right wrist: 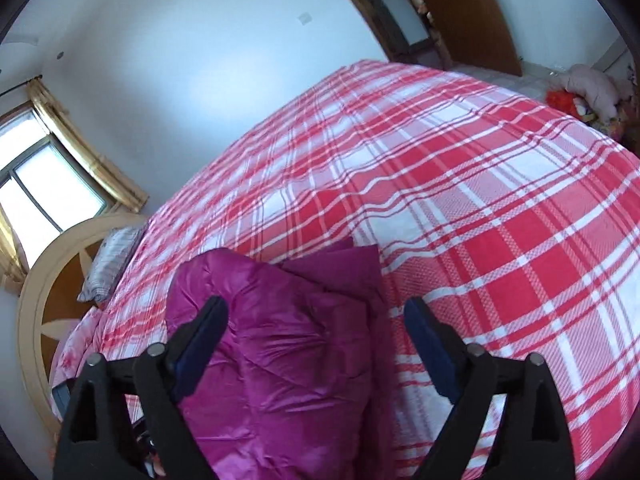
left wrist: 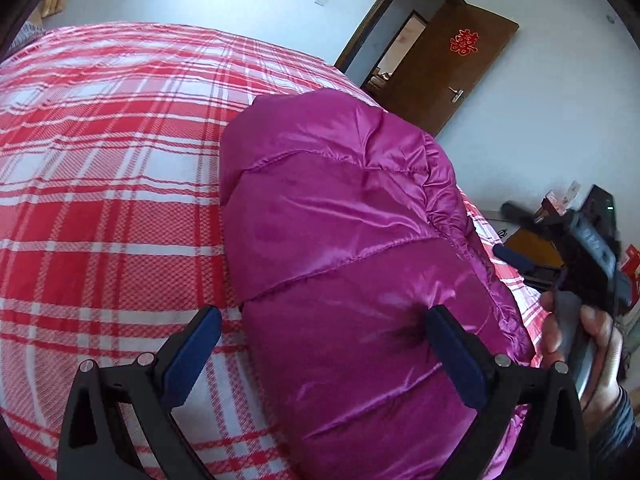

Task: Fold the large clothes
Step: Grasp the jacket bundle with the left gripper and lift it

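A shiny magenta quilted down jacket lies folded into a compact bundle on the bed with the red and white plaid cover. My left gripper is open just above the bundle's near end; its right finger is over the fabric, its left finger over the bedcover. The right gripper shows in the left wrist view, held in a hand beside the bed edge. In the right wrist view the jacket lies between the open fingers of my right gripper, with nothing held.
An open brown door stands beyond the bed's far corner. A window with gold curtains, a round headboard and a grey pillow are at the left. Stuffed toys lie past the bed at the right.
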`<state>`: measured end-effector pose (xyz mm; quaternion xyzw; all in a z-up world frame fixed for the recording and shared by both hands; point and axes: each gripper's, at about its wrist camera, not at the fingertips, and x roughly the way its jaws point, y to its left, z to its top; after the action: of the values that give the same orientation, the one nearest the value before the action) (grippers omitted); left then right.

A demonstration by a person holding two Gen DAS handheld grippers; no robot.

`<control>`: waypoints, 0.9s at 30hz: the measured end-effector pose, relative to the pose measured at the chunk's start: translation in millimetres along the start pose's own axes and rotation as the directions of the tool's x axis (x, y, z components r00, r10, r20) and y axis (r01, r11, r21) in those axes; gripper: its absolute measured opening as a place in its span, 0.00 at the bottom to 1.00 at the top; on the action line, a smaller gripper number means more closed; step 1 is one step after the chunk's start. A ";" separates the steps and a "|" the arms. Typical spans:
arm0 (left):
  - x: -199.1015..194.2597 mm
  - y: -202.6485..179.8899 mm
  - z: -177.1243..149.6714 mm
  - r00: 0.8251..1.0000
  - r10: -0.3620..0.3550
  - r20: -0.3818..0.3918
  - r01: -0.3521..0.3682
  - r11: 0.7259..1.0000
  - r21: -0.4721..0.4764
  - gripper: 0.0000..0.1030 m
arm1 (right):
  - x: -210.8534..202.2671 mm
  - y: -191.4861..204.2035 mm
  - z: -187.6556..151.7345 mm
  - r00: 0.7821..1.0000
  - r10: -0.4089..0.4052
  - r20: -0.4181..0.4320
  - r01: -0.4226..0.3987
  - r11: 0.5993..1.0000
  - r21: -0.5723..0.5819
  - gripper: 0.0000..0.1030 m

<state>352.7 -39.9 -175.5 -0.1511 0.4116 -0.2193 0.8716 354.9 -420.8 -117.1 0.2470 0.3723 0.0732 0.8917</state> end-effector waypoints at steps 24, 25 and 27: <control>-61.3 -30.8 13.5 0.993 -0.018 0.113 0.002 0.991 0.137 0.29 | 15.1 16.7 -11.3 0.966 0.225 -0.126 -0.229 0.973 -0.021 0.17; -71.7 -29.8 13.0 0.992 -0.003 0.125 -0.015 0.990 0.141 0.29 | 13.4 27.0 -11.9 0.964 0.235 -0.125 -0.240 0.970 -0.032 0.17; -92.5 -22.1 9.1 0.990 0.025 0.139 -0.043 0.990 0.132 0.28 | 13.3 48.5 -14.0 0.956 0.261 -0.133 -0.269 0.962 -0.048 0.17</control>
<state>301.8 -11.2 -99.8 -0.0995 0.3374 -0.2209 0.9097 357.1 -369.1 -109.8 0.2604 0.3886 0.2197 0.8561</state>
